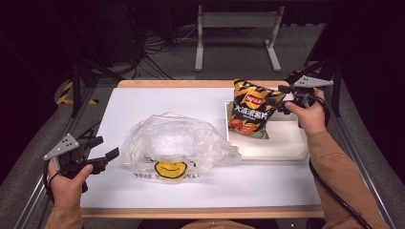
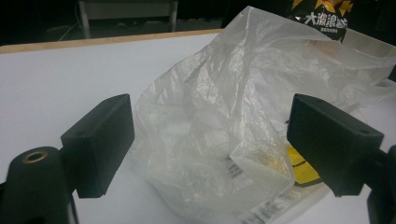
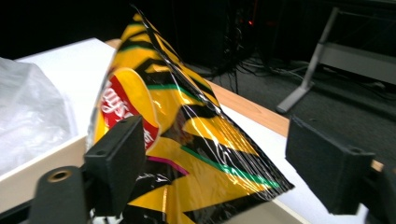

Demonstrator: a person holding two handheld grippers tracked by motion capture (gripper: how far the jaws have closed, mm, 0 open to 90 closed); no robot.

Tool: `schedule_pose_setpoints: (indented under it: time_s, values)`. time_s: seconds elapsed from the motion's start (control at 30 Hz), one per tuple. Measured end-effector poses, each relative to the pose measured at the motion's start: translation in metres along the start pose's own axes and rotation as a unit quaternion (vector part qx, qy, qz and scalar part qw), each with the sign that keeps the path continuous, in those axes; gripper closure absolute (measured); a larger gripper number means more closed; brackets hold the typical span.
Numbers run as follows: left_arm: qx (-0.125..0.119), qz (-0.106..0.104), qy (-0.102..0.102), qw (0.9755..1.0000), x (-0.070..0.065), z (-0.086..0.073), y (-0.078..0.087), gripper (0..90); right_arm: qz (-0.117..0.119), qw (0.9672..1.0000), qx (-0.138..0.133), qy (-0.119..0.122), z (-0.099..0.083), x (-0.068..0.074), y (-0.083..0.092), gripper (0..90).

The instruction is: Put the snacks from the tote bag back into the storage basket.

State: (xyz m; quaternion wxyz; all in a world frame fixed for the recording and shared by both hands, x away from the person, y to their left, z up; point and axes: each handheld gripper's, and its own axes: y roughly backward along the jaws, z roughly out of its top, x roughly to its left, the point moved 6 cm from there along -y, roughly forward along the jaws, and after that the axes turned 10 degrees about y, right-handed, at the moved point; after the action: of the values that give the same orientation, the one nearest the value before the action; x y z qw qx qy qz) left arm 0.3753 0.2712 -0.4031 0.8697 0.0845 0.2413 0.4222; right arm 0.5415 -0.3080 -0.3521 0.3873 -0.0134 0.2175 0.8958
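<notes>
Clear plastic bag point(image 2: 219, 135) lies ahead of the left gripper point(image 1: 106, 159), between its spread jaws, untouched. Right gripper point(image 1: 282, 101), jaws released, straddles the chip bag's point(image 3: 187, 140) upper corner; the pads should close squarely on that seam. Chip bag stands in the white tray point(image 1: 286, 143).

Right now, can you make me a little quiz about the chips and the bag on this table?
1. True or false: the chip bag rests in the white tray.
2. What yellow picture is on the plastic bag? A) a smiley face B) a star C) a banana
3. Are the right gripper's jaws open or shut?

Key:
1. True.
2. A.
3. Open, with the corner of the chip bag between them.
</notes>
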Motion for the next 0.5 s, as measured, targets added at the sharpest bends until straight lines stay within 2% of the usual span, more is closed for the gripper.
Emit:
schedule_pose_setpoints:
  time_s: [0.1, 0.33, 0.5]
  values:
    - [0.001, -0.002, -0.003, 1.0000, -0.001, 0.000, -0.002, 15.6, 0.010, 0.9999, -0.013, 0.001, 0.005, 0.004, 0.005, 18.3]
    - [0.004, -0.007, -0.006, 1.0000, -0.003, 0.001, -0.003, 15.4, -0.001, 0.9993, -0.033, 0.019, 0.022, 0.007, 0.026, 18.0]
    - [0.004, -0.008, -0.009, 0.9999, -0.005, 0.002, -0.001, 14.8, 0.007, 0.9980, -0.052, 0.033, 0.036, 0.015, 0.043, 17.4]
